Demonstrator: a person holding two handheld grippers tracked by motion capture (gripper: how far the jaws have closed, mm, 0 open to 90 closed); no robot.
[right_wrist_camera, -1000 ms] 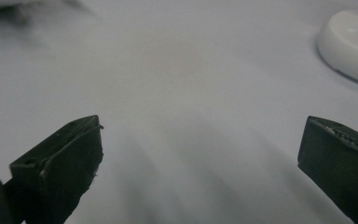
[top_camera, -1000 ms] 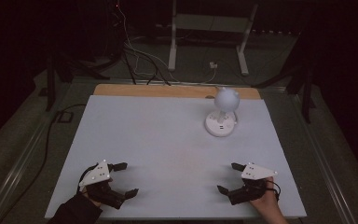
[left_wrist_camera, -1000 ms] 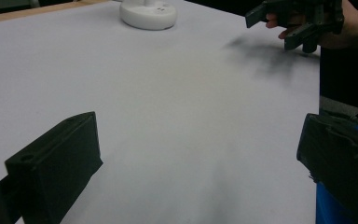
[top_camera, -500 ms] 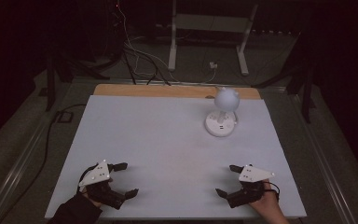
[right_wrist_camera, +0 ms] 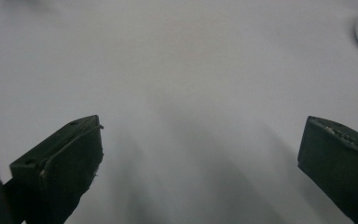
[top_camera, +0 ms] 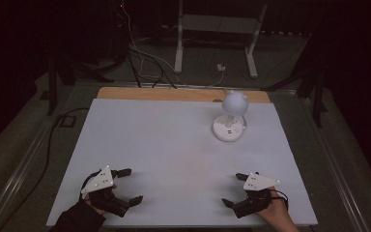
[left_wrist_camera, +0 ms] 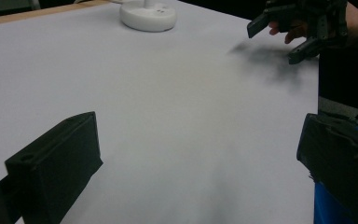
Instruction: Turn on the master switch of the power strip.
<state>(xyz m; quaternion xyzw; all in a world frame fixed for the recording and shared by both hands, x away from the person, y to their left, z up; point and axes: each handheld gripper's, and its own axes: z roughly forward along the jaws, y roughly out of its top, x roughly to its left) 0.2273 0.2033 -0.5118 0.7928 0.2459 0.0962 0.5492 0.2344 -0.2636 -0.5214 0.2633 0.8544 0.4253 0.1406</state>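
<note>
Two tongs rest at the worktop's (top_camera: 174, 145) near edge in the high view: left tongs (top_camera: 129, 185) and right tongs (top_camera: 235, 189), both spread wide and empty, with a small white lamp (top_camera: 230, 117) well apart at the far right. Left gripper view: lamp base (left_wrist_camera: 148, 15) far ahead (nothing between the jaws). Right gripper view: bare worktop between gaping jaws. No step seems begun; a reach toward the lamp looks likeliest.

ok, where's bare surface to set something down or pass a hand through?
Nearly all of the white table top is bare: the whole left half, the middle strip between the left gripper and the right gripper, and the span from there up to the small white lamp. The only tight spots are the lamp's far-right patch and the near corners the grippers occupy.
</note>
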